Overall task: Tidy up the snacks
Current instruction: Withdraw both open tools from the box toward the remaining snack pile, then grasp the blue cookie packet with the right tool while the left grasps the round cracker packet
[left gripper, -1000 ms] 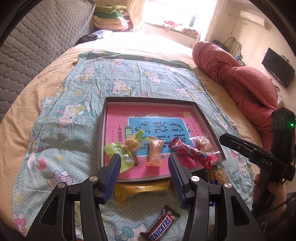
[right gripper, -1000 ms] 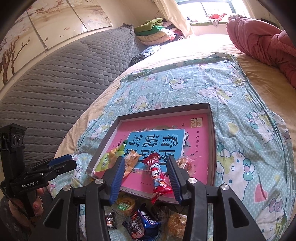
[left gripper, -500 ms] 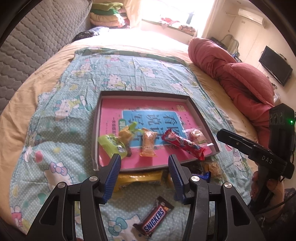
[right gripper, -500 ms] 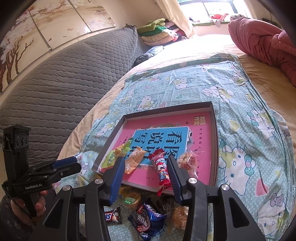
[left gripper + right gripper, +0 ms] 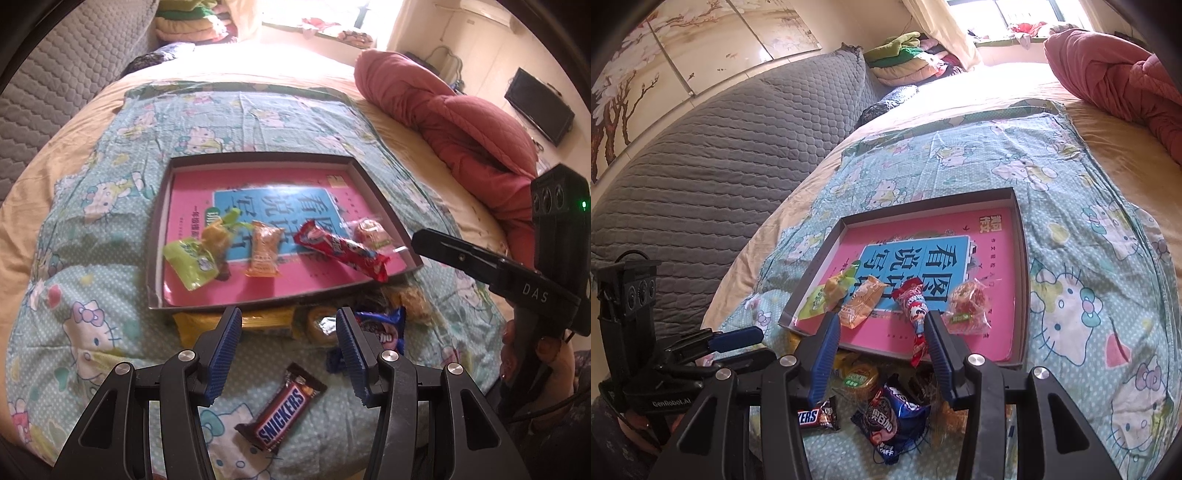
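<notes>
A shallow grey tray [image 5: 159,236] [image 5: 1021,258] with a pink book cover inside lies on the bed. In it lie a green packet [image 5: 190,264], an orange packet [image 5: 264,251] [image 5: 862,302], a long red bar [image 5: 343,251] [image 5: 914,306] and a clear-wrapped sweet [image 5: 371,234] [image 5: 967,306]. In front of the tray lie a yellow packet [image 5: 266,321], a round pastry [image 5: 319,326] [image 5: 858,376], a blue cookie pack [image 5: 384,328] [image 5: 890,417] and a Snickers bar [image 5: 282,410] [image 5: 816,415]. My left gripper [image 5: 288,350] hovers open above the loose snacks, holding nothing. My right gripper [image 5: 879,354] is open over the tray's near edge, also holding nothing.
The tray rests on a teal cartoon-cat sheet [image 5: 110,177] over a beige bed. A red quilt [image 5: 461,122] is bunched at the right, a grey padded headboard [image 5: 701,147] at the left. Folded clothes [image 5: 905,55] are stacked by the window. A hand [image 5: 546,354] holds the right gripper.
My left gripper has drawn back and down from the tray, so the Snickers bar and the other loose snacks now show more fully below its fingers. My right gripper barely moved.
</notes>
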